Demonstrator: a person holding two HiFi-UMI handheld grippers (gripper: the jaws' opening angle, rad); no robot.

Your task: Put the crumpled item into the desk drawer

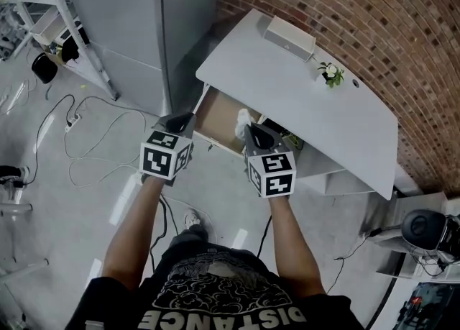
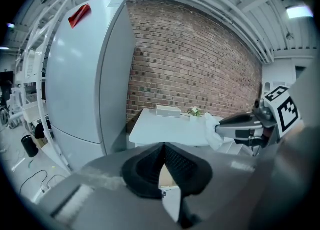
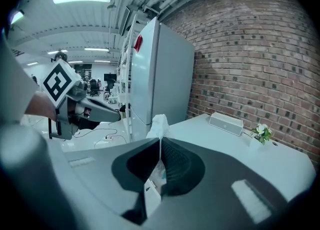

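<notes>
The white desk [image 1: 316, 106] stands against a brick wall, and its drawer [image 1: 215, 114] is pulled open, showing a bare wooden bottom. My right gripper [image 1: 249, 129] is shut on the crumpled white item [image 1: 242, 120] and holds it over the drawer's right part. In the right gripper view the crumpled item [image 3: 160, 124] pokes up from between the shut jaws of the right gripper [image 3: 160, 143]. My left gripper [image 1: 188, 117] hovers by the drawer's left front corner, shut and empty. From the left gripper [image 2: 163, 147], the crumpled item [image 2: 212, 130] shows at the right gripper's tip.
A white rectangular box [image 1: 290, 36] and a small flowering plant [image 1: 331, 72] sit on the desk top. A tall grey cabinet [image 1: 144, 19] stands left of the desk. Cables [image 1: 93, 134] trail over the floor at the left, with a shelving rack [image 1: 43, 5] behind.
</notes>
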